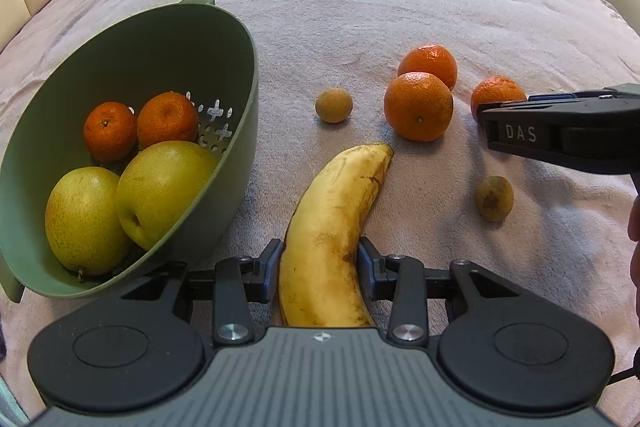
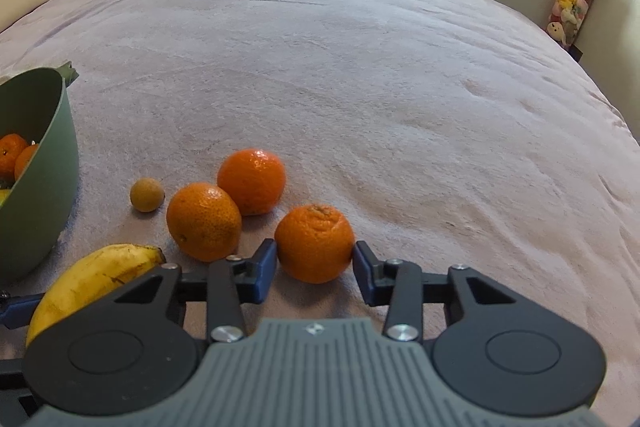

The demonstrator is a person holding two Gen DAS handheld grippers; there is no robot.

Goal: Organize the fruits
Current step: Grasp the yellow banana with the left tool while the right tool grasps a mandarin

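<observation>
Banana (image 1: 332, 227), tangerines (image 1: 418, 106) beside green bowl (image 1: 236, 155)

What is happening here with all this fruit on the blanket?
A person with two handheld grippers is sorting fruit into a green bowl, which holds two mandarins and two pears. The left gripper has its fingers around a banana; the right gripper brackets a mandarin. Both fruits lie on the blanket.
</observation>
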